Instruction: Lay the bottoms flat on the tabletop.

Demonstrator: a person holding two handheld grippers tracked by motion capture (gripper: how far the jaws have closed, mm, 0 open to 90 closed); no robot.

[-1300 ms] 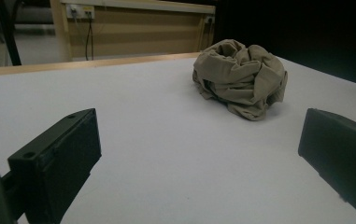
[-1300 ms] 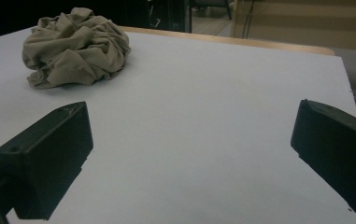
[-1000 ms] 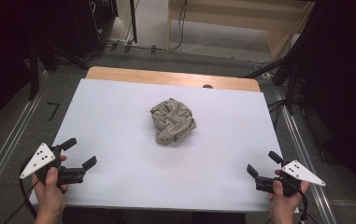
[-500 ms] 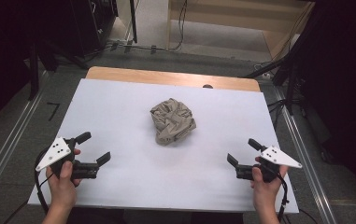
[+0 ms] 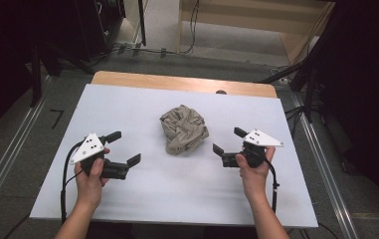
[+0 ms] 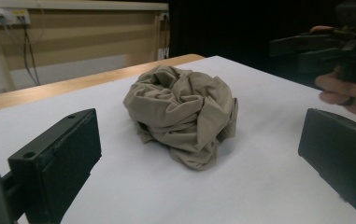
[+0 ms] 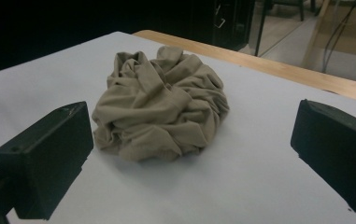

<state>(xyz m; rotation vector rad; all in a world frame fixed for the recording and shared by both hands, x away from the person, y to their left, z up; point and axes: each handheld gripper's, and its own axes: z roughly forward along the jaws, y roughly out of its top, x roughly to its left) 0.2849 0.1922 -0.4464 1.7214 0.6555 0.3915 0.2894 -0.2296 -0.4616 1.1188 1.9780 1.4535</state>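
Crumpled cloth lies mid-tabletop between your grippers, nearer your right gripper than your left gripper, both with jaws wide and empty.

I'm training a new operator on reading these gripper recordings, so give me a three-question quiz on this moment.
1. True or false: the left gripper is shut on the crumpled tan cloth.
2. Which gripper is nearer the cloth in the high view? A) left gripper B) right gripper C) both touch it
3. Fill in: the cloth lies on the ______ table cover.

Key
1. False. Its jaws stand wide apart, short of the cloth.
2. B. Neither touches it.
3. White.
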